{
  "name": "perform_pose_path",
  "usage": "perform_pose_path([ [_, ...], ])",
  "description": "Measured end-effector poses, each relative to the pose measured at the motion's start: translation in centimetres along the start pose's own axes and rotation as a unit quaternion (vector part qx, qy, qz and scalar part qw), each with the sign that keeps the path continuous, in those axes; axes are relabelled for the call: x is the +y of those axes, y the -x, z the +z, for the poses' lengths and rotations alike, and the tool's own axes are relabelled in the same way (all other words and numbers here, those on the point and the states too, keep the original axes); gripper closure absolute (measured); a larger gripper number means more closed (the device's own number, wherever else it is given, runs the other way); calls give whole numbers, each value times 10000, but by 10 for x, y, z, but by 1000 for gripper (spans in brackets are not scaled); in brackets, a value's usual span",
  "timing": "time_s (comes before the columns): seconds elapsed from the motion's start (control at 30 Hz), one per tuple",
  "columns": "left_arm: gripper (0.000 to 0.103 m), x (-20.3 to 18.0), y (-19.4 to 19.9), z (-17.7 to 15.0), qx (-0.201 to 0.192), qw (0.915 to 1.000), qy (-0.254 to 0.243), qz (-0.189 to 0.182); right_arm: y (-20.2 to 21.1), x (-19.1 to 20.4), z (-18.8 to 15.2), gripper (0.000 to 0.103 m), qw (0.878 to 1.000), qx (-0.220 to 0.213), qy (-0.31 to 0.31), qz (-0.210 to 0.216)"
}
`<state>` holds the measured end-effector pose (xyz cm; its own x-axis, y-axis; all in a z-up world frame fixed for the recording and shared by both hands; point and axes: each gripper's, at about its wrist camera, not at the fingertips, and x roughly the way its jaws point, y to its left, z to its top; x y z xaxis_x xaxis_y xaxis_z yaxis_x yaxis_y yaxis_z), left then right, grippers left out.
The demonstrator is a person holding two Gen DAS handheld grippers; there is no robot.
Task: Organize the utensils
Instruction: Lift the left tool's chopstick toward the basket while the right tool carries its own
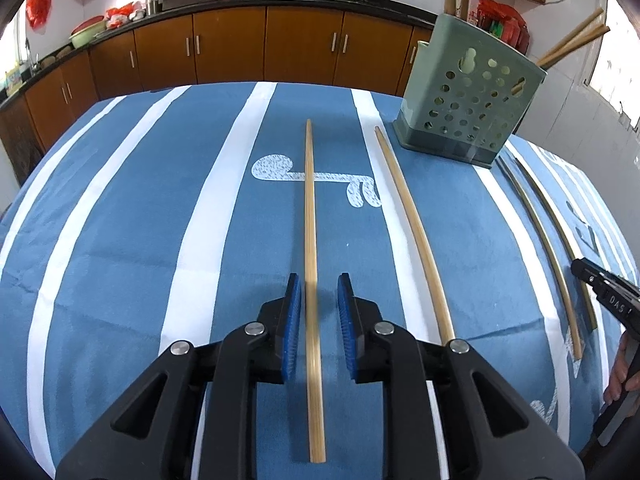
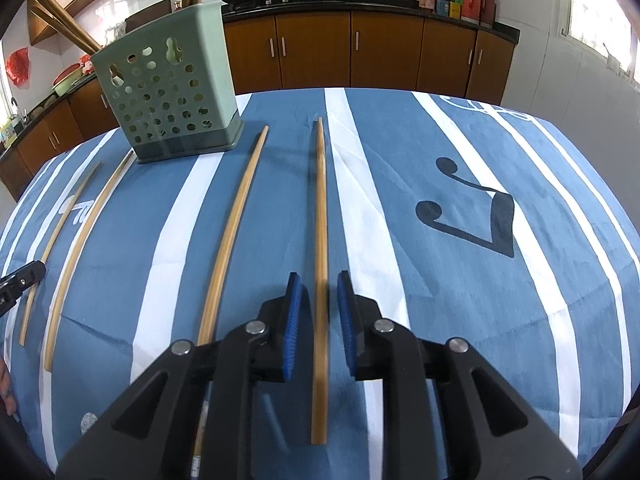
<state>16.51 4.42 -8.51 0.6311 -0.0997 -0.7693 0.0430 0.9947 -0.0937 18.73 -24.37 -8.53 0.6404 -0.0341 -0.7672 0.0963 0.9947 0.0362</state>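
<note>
a blue tablecloth with white stripes (image 1: 120, 240) (image 2: 480, 300) covers the table in both wrist views. a pale green perforated utensil holder (image 1: 468, 92) (image 2: 168, 88) stands upright near the table's far edge, with several chopsticks already leaning out of its top. four loose bamboo chopsticks lie flat on the cloth, roughly parallel and apart from one another. the left gripper (image 1: 318, 312) straddles the leftmost chopstick (image 1: 310, 220) (image 2: 60, 236), its blue pads (image 1: 291, 320) spread apart on either side and not pressing the stick. the right gripper (image 2: 318, 312) straddles the rightmost chopstick (image 2: 320, 220) (image 1: 582, 264) in the same way, fingers released, pads (image 2: 291, 320) clear of the wood. the second chopstick (image 1: 416, 232) (image 2: 84, 248) and third chopstick (image 2: 230, 232) (image 1: 552, 256) lie between them, ungripped.
</note>
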Motion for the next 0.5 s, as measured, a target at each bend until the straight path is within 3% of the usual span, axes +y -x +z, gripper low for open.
perform_pose_path([
  [0.1,84,-1,2,-3,-14,10000,-51,58,0,-2,0,95,10000,-1,-32,7],
  [0.2,96,-1,2,-3,-1,9998,-83,183,0,-4,0,95,10000,-11,-56,57],
  [0.37,96,3,4,1,113,9999,-41,100,14,-8,5,95,9995,-216,-137,177],
  [0.5,96,7,18,9,-77,10000,60,10,33,-12,15,95,9982,-506,-193,248],
])
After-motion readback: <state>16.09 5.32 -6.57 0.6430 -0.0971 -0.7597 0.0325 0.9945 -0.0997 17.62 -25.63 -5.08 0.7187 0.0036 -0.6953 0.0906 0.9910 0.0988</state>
